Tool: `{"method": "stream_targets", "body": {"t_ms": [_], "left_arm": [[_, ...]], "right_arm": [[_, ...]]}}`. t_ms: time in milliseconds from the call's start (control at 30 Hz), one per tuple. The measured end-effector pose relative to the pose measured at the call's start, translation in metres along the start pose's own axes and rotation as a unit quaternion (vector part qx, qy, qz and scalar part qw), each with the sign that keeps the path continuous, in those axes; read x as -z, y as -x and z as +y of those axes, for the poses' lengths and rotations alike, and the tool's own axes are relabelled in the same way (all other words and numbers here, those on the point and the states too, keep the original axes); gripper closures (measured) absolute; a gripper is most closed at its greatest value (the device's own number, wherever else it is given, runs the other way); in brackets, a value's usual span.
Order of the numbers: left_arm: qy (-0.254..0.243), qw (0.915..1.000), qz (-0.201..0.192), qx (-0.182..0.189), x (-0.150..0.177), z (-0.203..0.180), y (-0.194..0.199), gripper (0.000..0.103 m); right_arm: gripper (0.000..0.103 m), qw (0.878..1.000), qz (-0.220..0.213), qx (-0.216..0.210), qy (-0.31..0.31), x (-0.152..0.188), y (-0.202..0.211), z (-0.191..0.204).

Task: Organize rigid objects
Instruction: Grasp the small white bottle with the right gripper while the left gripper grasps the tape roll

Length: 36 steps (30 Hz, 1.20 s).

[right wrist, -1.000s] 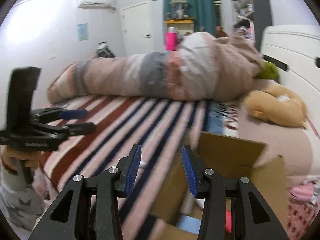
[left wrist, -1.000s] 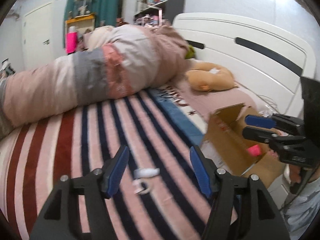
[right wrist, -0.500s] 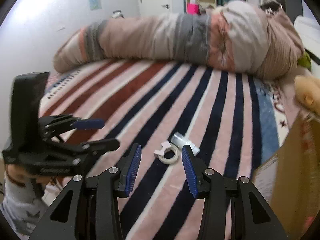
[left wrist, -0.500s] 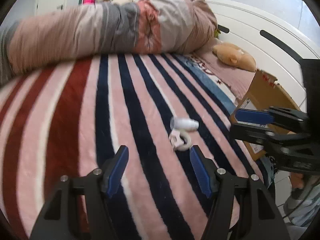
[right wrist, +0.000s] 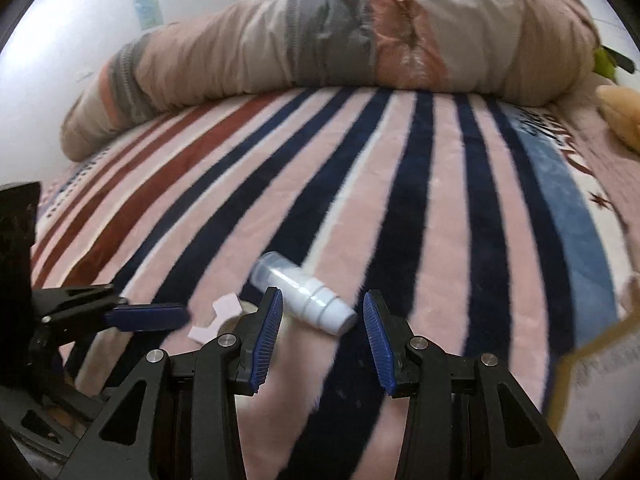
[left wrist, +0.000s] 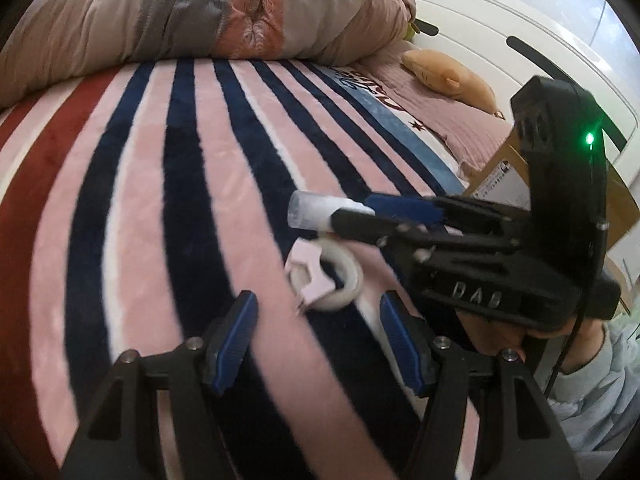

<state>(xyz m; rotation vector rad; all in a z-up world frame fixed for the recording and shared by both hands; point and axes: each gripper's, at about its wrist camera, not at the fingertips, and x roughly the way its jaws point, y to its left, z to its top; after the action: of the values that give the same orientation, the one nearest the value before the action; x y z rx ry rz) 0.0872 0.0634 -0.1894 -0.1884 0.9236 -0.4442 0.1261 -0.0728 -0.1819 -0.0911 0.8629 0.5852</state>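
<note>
Your left gripper hangs with its jaws apart and empty just short of the tape dispenser, which lies on the striped blanket. Your right gripper is likewise unclenched and empty, its pads flanking the white bottle lying beside the dispenser. Beyond them, a rolled duvet crosses the bed, and a cardboard box sits at the right.

Striped blanket lay bare ahead, wide free lane up to the rolled duvet blocking the far side. Cardboard box closed off the right edge. Bottle and tape ring lay close together; right tongs crowded the left tongs' approach.
</note>
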Motion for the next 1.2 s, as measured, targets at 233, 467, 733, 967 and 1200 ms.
{"method": "stream_targets", "body": {"t_ms": [233, 467, 733, 967, 1200], "left_arm": [[-0.002, 0.9998, -0.004, -0.02, -0.006, -0.002, -0.01, 0.059], [0.006, 0.9996, -0.007, -0.027, 0.003, 0.004, 0.003, 0.066], [0.013, 0.9988, 0.005, -0.047, 0.033, 0.009, 0.036, 0.065], [0.033, 0.9984, -0.005, -0.046, 0.037, 0.014, 0.034, 0.063], [0.029, 0.9977, -0.013, -0.06, 0.035, 0.01, 0.037, 0.065]], "right_arm": [[0.065, 0.999, 0.008, -0.042, -0.012, -0.009, -0.015, -0.01], [0.083, 1.0, 0.006, -0.022, 0.015, -0.006, -0.004, 0.006], [0.085, 0.999, 0.038, -0.017, 0.013, 0.03, 0.036, 0.02], [0.076, 1.0, 0.027, 0.005, 0.014, 0.028, 0.026, 0.021], [0.082, 0.999, 0.025, 0.021, 0.043, 0.019, 0.023, 0.035]]}}
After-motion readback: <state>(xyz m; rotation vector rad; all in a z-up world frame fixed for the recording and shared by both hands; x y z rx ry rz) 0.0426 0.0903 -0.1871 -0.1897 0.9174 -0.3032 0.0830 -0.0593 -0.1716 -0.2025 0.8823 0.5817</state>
